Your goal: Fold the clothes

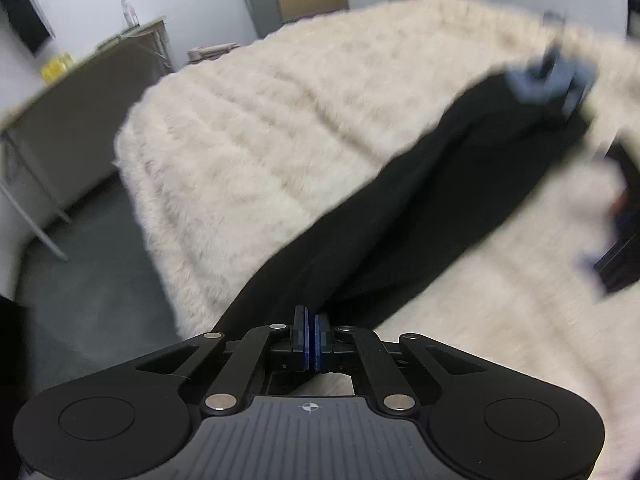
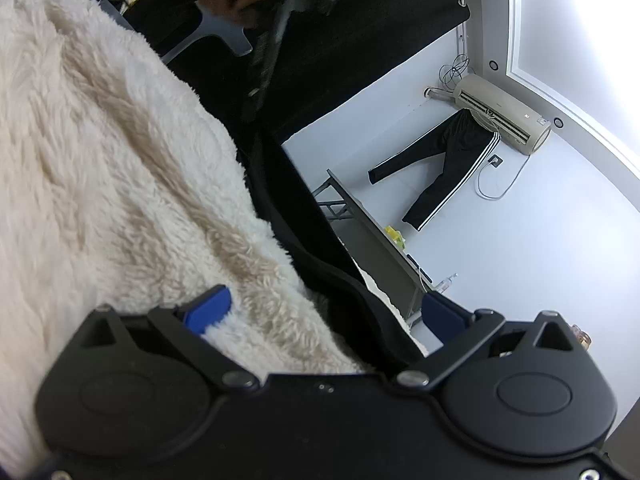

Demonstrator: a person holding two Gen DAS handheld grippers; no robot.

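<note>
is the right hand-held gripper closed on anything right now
No, the right hand-held gripper stands wide open, its blue pads far apart with the black garment and the fluffy cream blanket lying loose between them.

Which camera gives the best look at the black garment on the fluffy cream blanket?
The left wrist view: the black garment stretches across the fluffy cream blanket. The right wrist view shows only a dark bunched edge.

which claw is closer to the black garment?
Left. Left claw is shut on the black garment. Right claw is open, the garment's edge lying between its pads without being gripped.
</note>
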